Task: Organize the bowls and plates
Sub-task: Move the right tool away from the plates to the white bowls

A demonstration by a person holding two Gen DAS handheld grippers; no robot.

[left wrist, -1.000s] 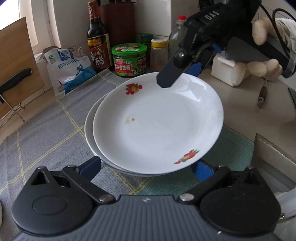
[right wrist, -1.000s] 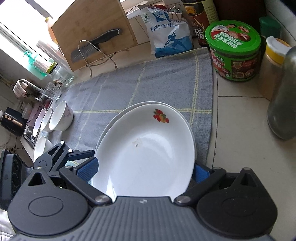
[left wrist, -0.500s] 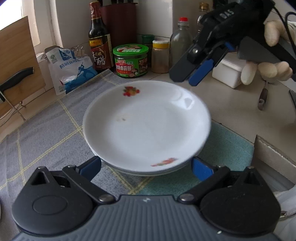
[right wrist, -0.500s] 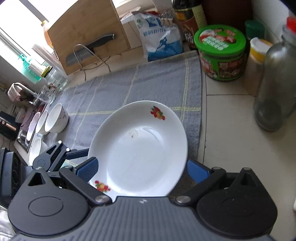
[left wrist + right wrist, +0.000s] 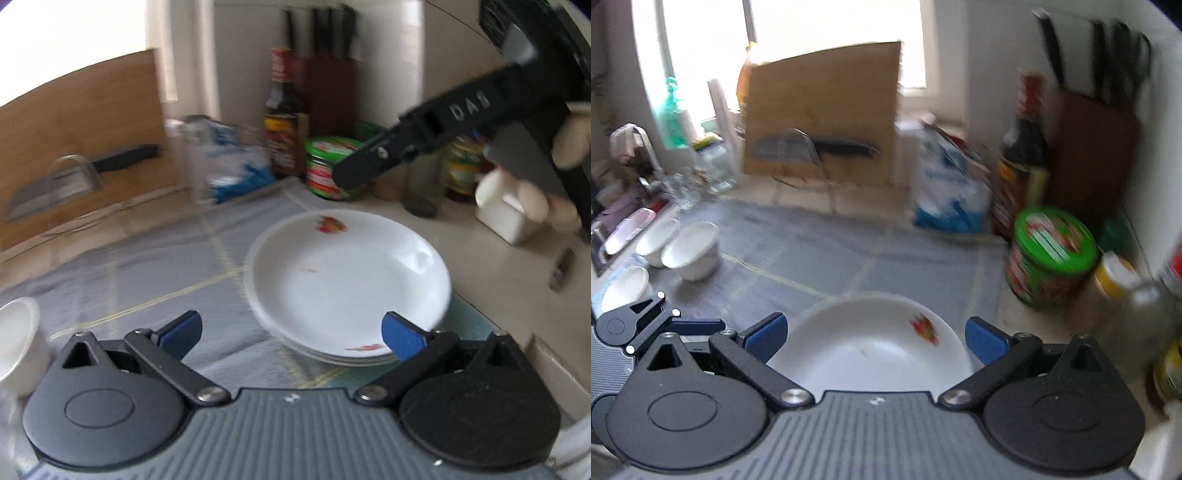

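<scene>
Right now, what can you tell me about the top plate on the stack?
The top plate is white, round and shallow, glossy like glazed ceramic, with a red floral mark near its far rim and another near its close rim, plus a faint smudge inside. It sits level, nested on another white plate, on the grey checked cloth. Neither gripper touches it; both are open.
</scene>
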